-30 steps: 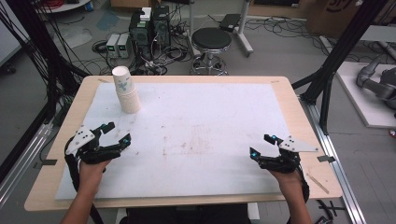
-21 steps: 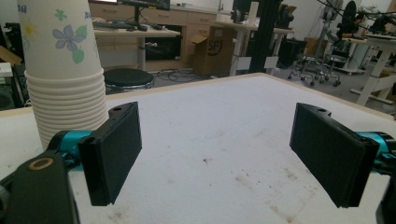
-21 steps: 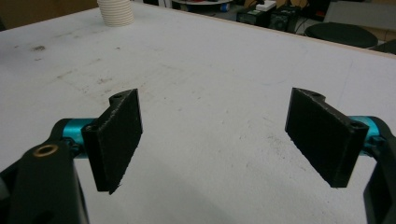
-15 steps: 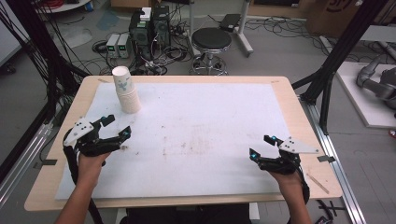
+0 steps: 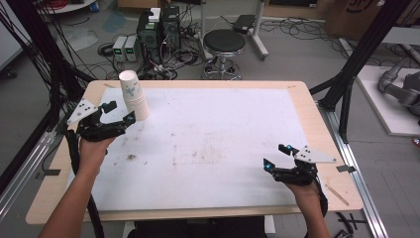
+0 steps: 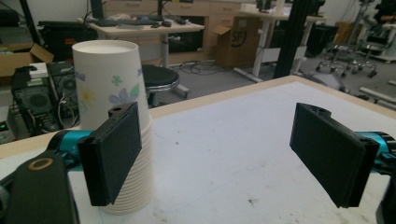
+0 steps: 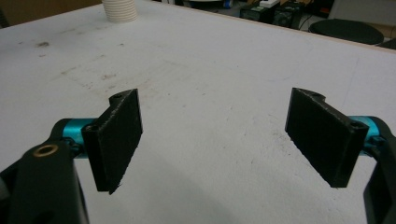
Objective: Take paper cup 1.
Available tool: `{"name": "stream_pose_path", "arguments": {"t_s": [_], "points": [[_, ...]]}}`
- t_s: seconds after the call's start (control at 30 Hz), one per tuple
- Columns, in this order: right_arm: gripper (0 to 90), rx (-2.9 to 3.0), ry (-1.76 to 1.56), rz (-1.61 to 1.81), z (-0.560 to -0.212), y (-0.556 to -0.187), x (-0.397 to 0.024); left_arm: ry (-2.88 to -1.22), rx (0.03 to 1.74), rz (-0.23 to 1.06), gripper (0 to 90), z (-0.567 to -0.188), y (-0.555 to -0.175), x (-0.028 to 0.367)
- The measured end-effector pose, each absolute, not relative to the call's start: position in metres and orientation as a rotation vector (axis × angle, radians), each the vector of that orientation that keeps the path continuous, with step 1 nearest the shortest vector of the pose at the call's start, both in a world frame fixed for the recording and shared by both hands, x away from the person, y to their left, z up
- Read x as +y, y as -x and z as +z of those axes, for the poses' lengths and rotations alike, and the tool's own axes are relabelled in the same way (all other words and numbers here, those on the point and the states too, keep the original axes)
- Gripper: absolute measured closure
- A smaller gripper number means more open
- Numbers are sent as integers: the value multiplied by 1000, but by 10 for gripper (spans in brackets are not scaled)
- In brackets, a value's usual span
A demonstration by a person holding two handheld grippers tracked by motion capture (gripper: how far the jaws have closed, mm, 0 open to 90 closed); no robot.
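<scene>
A stack of white paper cups (image 5: 133, 95) with a flower print stands upside down near the table's far left corner. My left gripper (image 5: 119, 113) is open just in front of it, lifted off the table, with nothing between its jaws. In the left gripper view the cup stack (image 6: 116, 116) rises right behind the left jaw, and the left gripper (image 6: 224, 158) has empty space between its pads. My right gripper (image 5: 276, 156) rests open near the front right of the table. In the right gripper view the right gripper (image 7: 215, 140) is empty, and the cup stack (image 7: 119, 11) sits far off.
The white table sheet (image 5: 213, 139) carries brown stains in the middle. A wooden table rim (image 5: 317, 114) borders it. Behind the table stand a black stool (image 5: 224, 45), computer boxes (image 5: 158, 27) and cables on the floor. Black frame posts (image 5: 356, 59) rise at both sides.
My left gripper has risen and moved forward toward the cup stack, its jaws staying open. The right gripper has not moved.
</scene>
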State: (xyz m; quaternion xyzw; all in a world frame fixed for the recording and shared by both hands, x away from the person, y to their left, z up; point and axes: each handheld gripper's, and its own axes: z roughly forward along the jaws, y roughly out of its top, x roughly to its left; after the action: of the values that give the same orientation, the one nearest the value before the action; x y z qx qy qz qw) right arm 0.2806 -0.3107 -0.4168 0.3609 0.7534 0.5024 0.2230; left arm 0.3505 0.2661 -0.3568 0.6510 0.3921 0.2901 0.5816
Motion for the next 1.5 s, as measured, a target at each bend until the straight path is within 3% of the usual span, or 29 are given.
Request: {"name": "stream_pose_path", "arguments": {"t_s": [0.83,1.5], "points": [[193,2089,-998,1403,-418,-283,-312,-1561,1086,733,165,-317,-435,272],[193,2094,-1001,1402,-419,-282,-312,-1606,1178,694,169,-338,-478,270]]}}
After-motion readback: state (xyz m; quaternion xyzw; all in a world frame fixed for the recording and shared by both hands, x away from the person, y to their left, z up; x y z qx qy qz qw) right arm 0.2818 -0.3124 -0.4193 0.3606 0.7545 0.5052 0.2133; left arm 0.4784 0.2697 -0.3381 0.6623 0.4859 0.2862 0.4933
